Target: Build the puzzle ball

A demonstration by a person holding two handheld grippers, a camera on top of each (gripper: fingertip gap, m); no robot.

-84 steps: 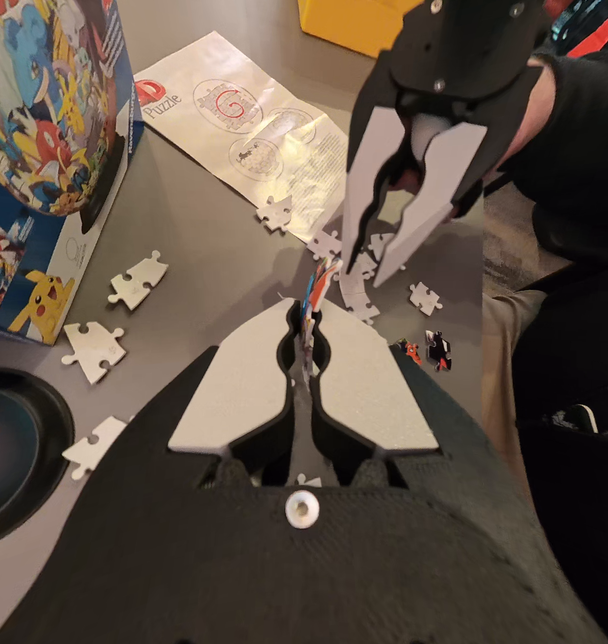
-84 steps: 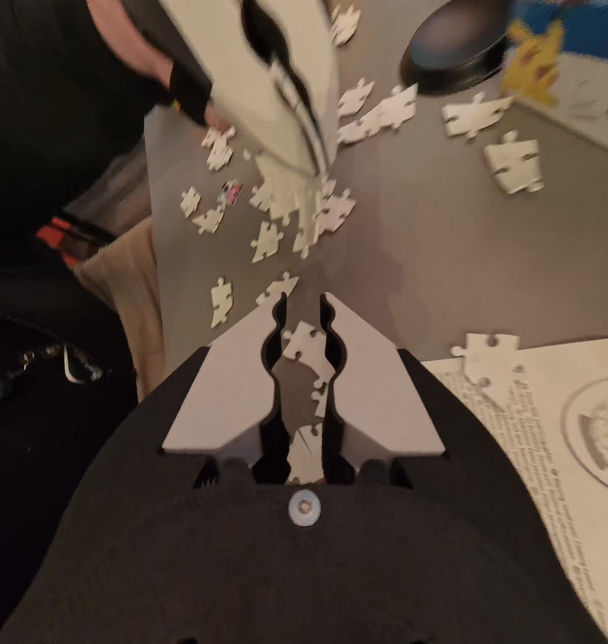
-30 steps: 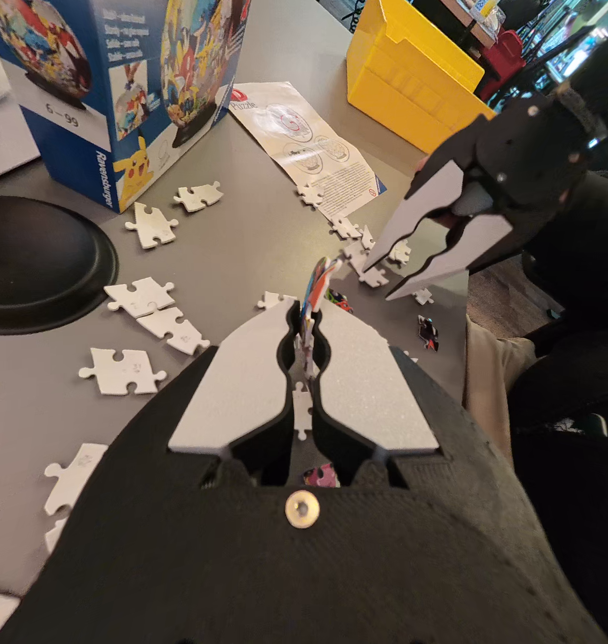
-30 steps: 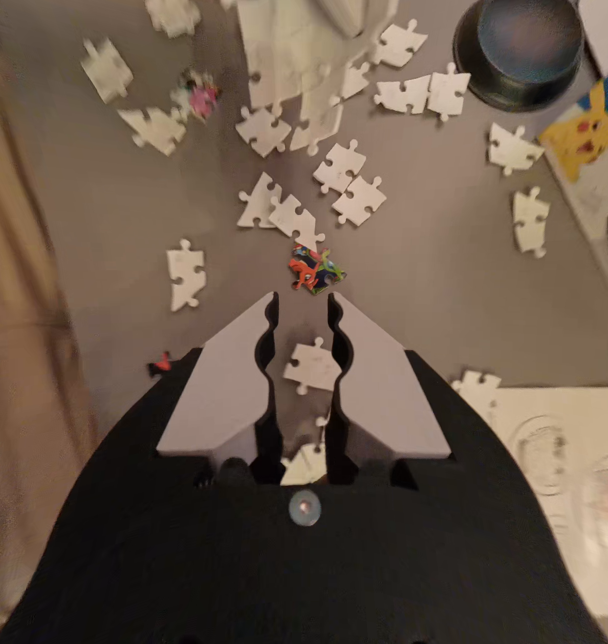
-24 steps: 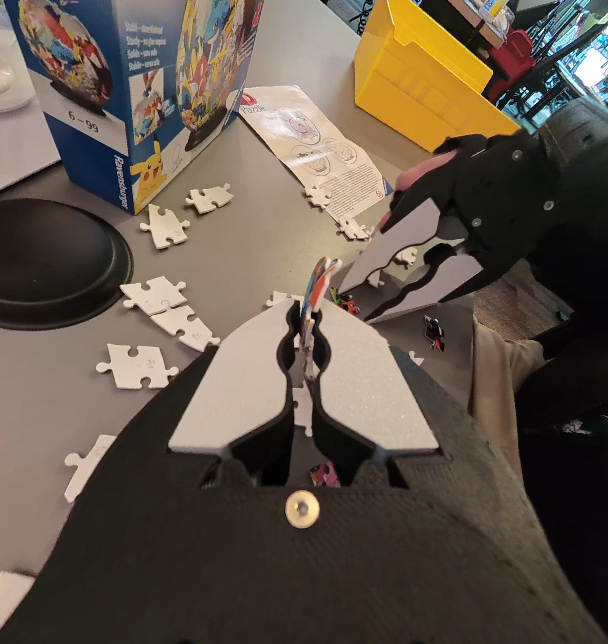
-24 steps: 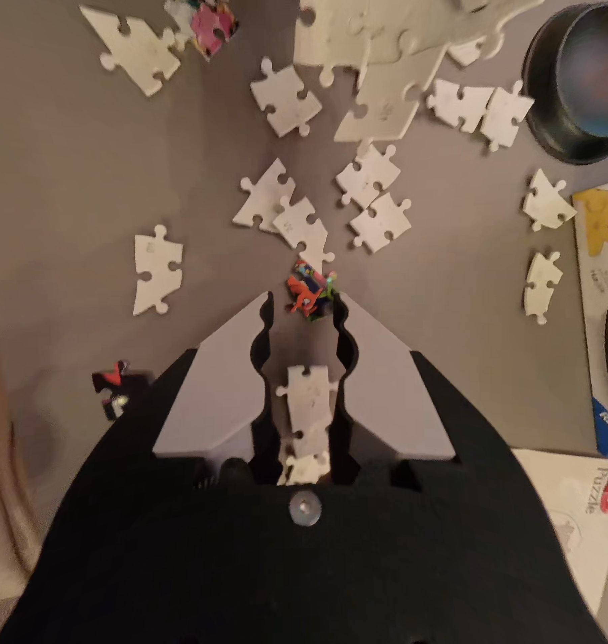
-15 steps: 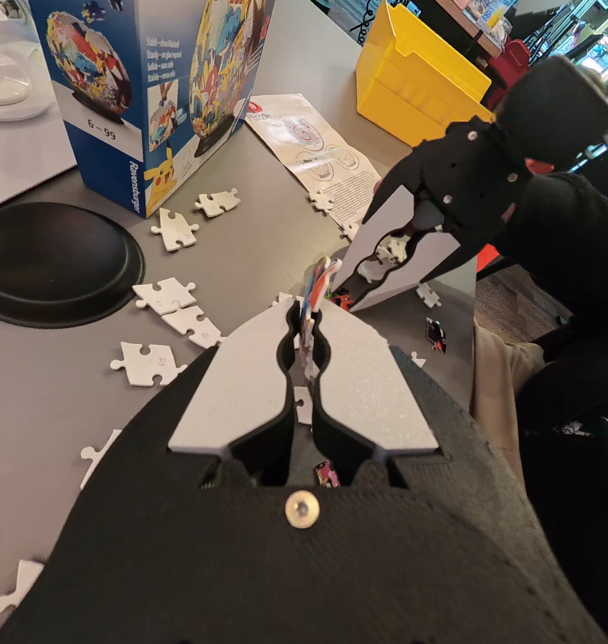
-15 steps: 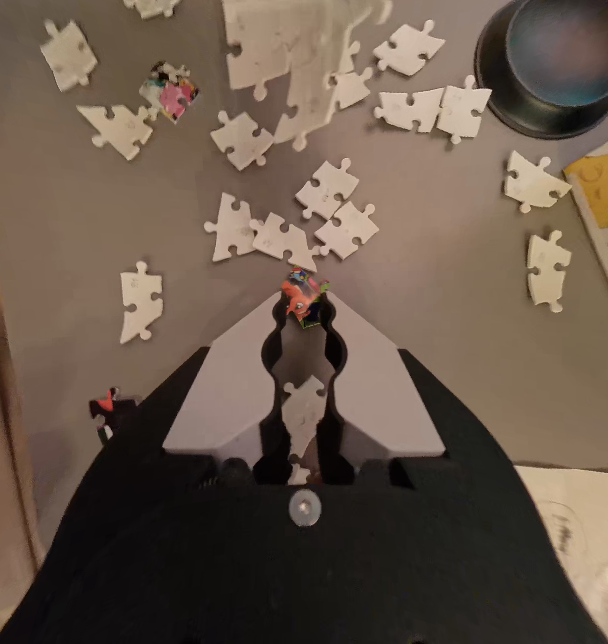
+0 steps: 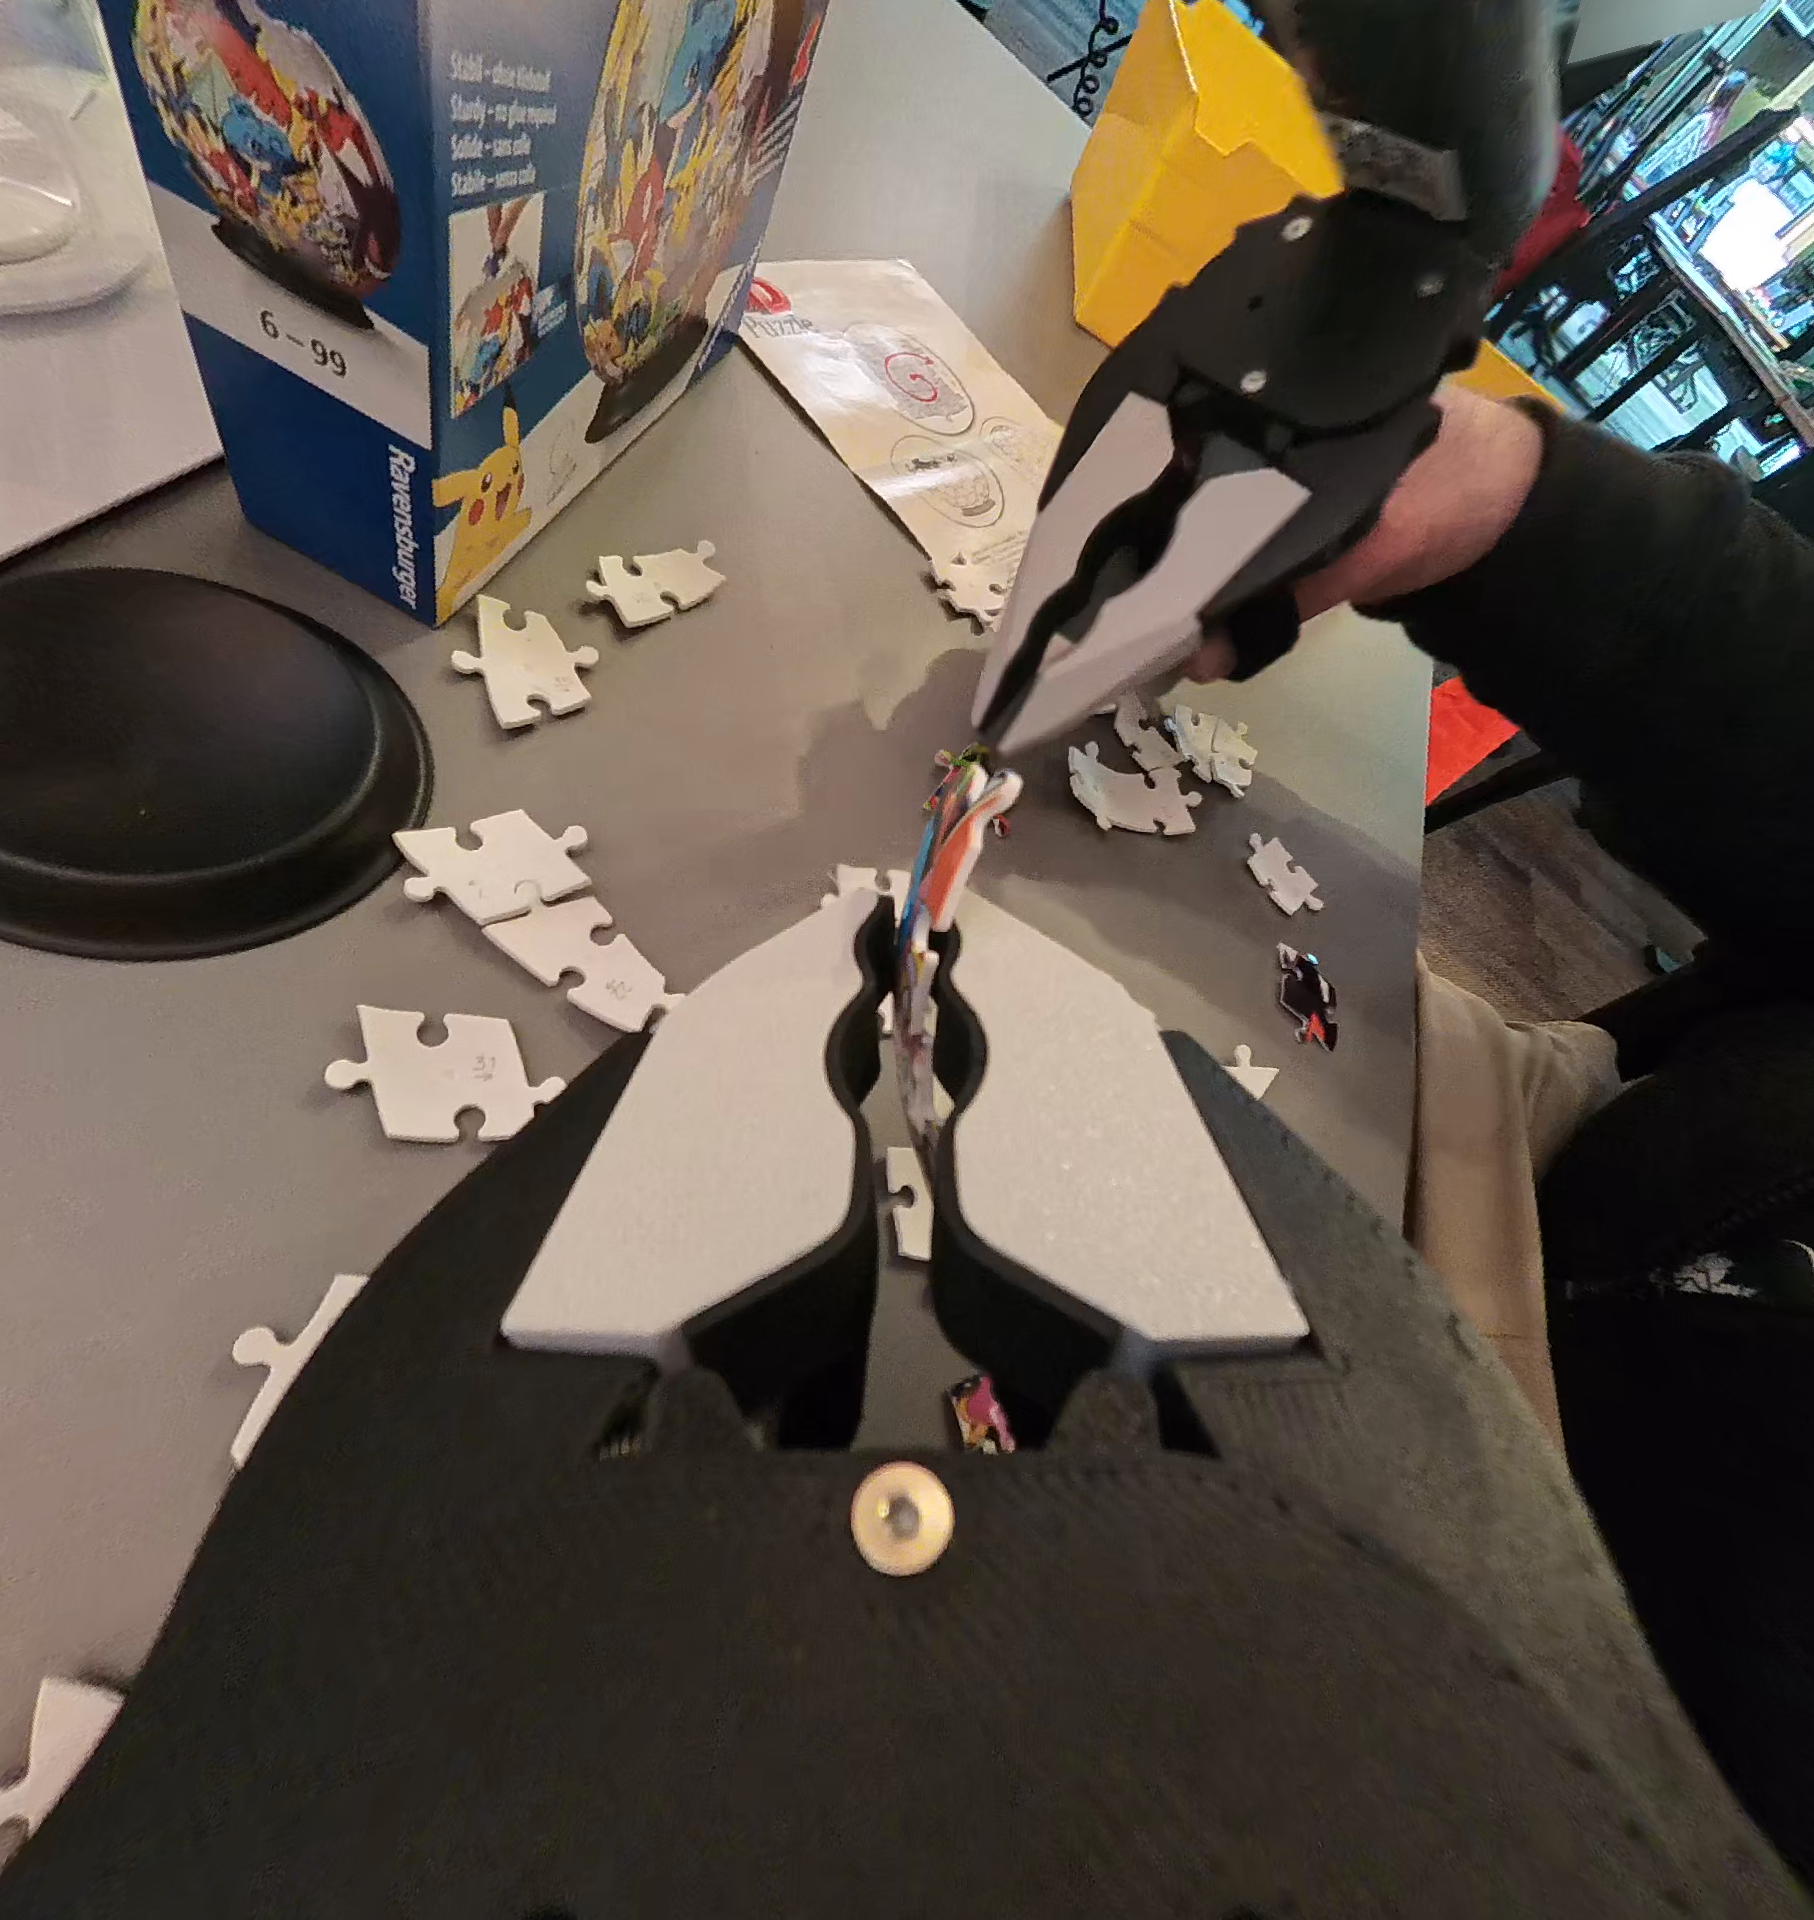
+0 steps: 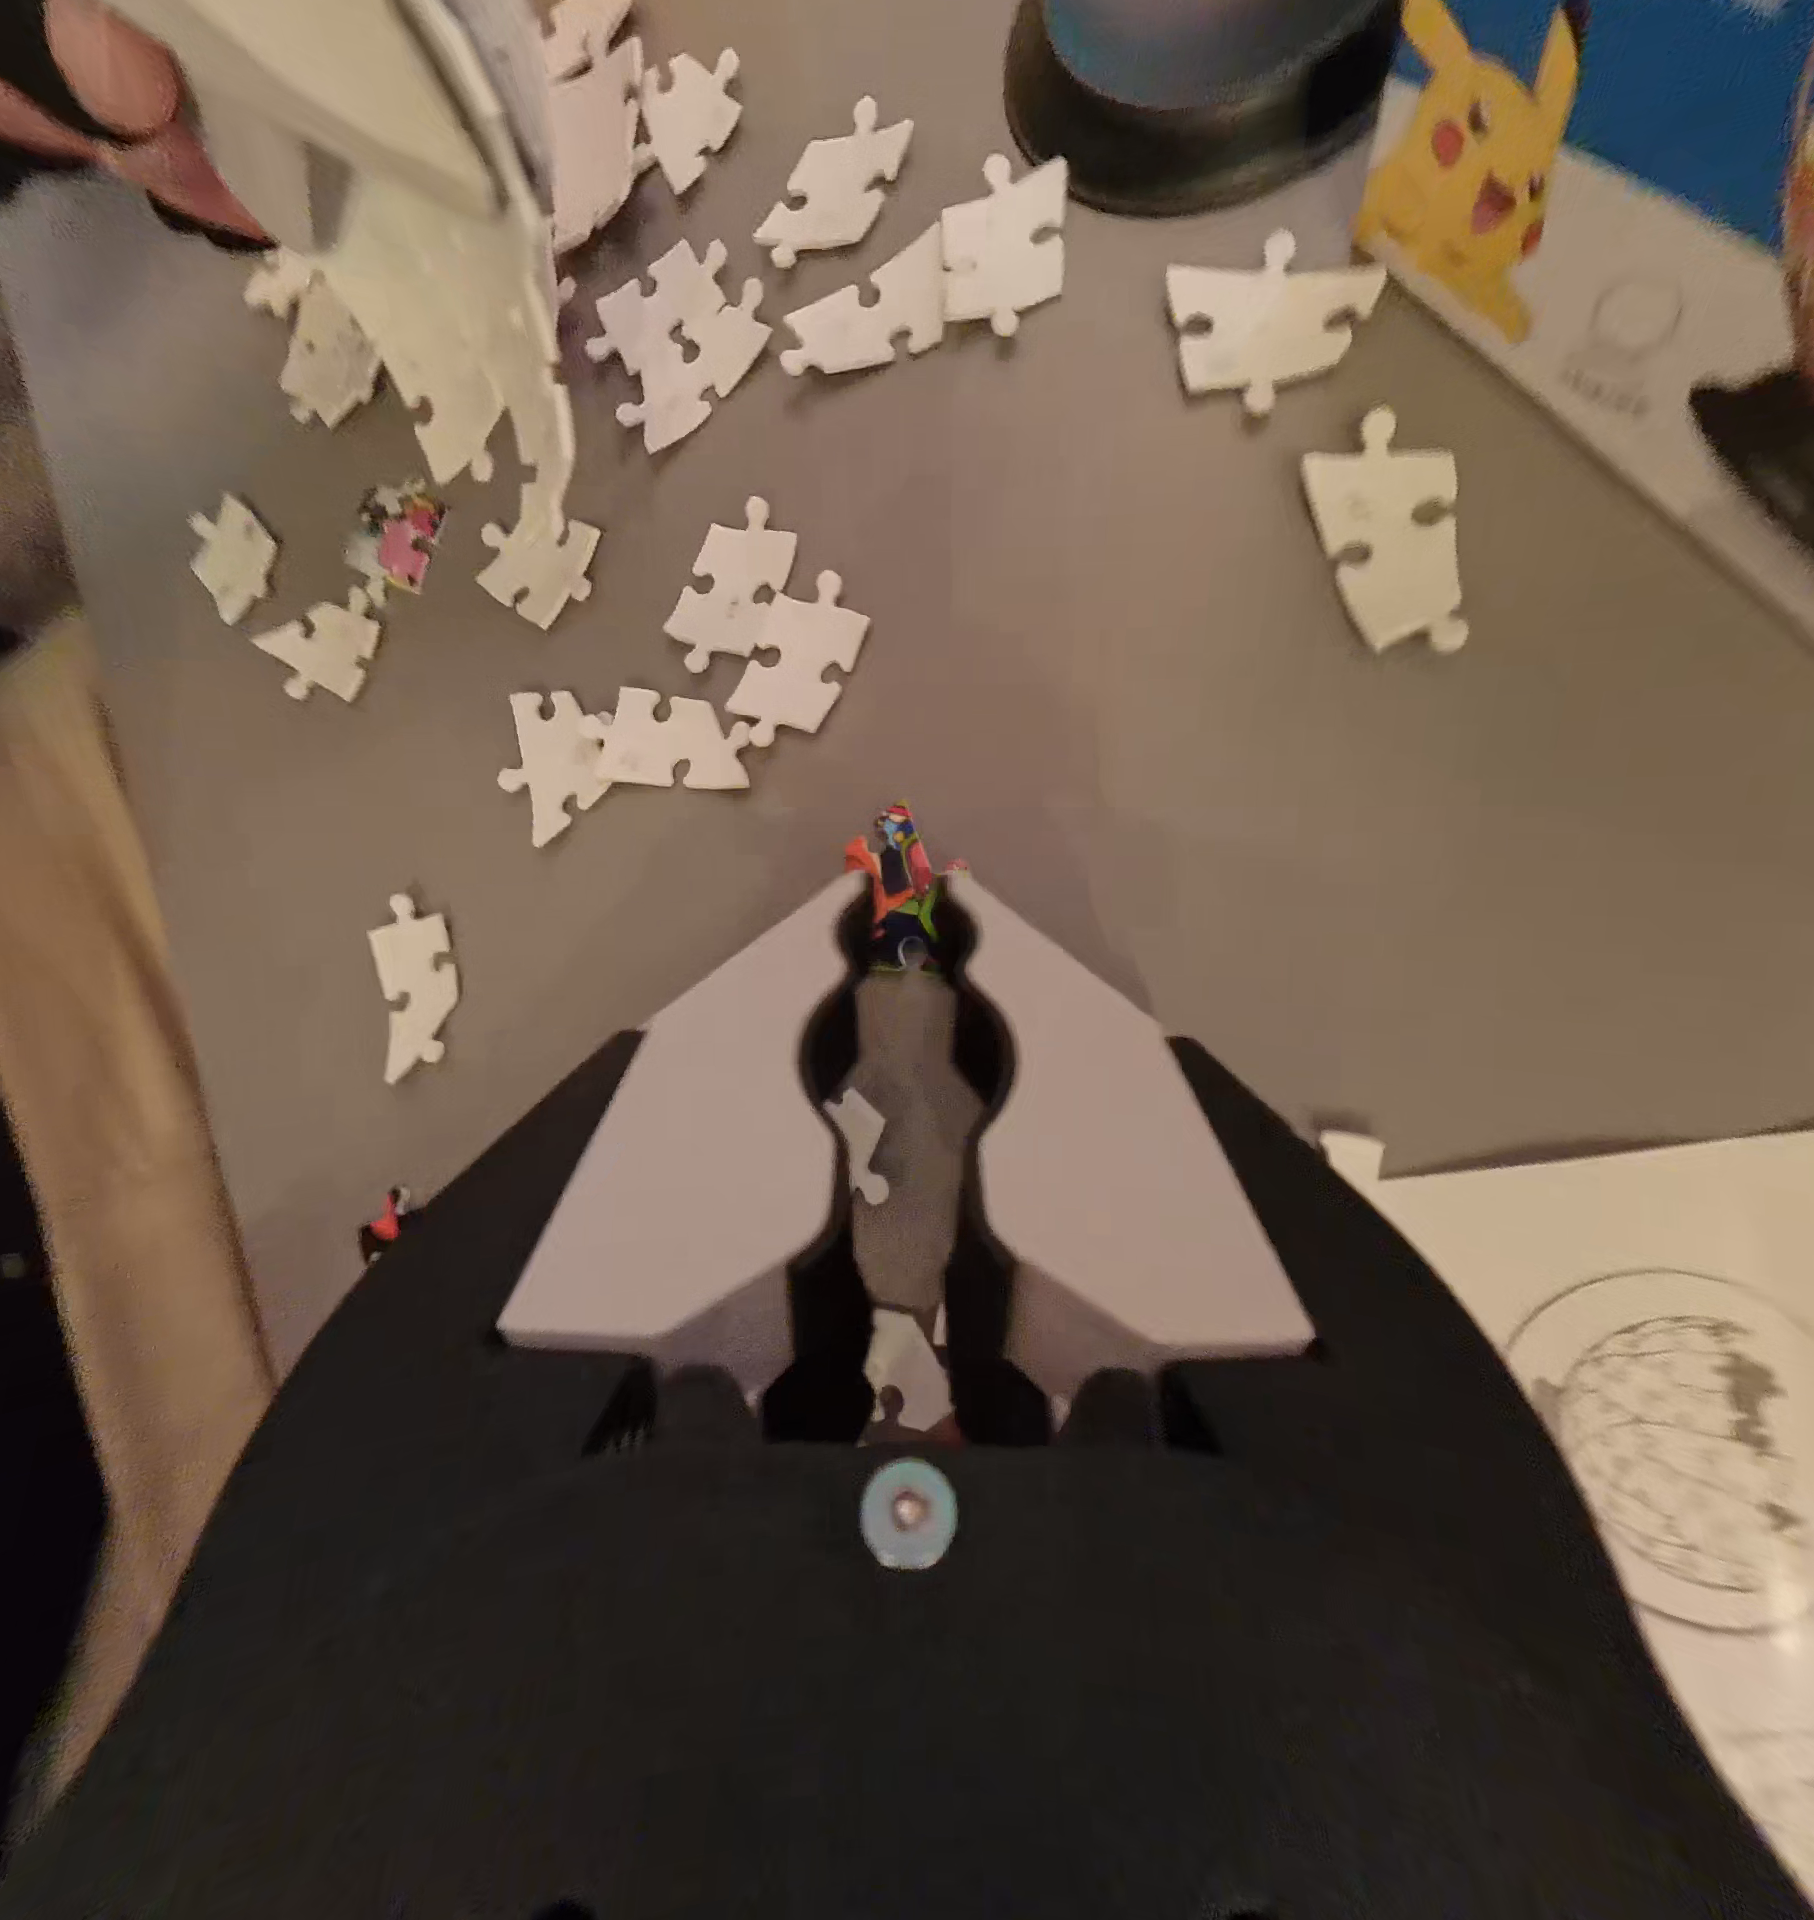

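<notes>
While the black dome-shaped stand sits at the far left of the left wrist view on the grey bench, the blue puzzle box stands upright behind it in the upper left, its picture sides facing the camera. White, face-down puzzle pieces lie scattered in front of both, some of them joined in pairs. In the middle of that view the left gripper is clamped on a curved assembled section of the puzzle ball, held edge-on so only its colourful rim shows (the printed side can hardly be made out). Just above it, right of centre, the right gripper points down with its tips closed on a small colourful piece, which sits right at the top edge of the held section; whether the two touch is hard to say. The instruction sheet lies flat beyond, and a yellow bin stands at the upper right.

In the right wrist view the assembled section hangs at the upper left, white side out, over loose pieces on the bench. At centre the right gripper pinches the colourful piece between its tips. The stand is at the top, right of centre.
</notes>
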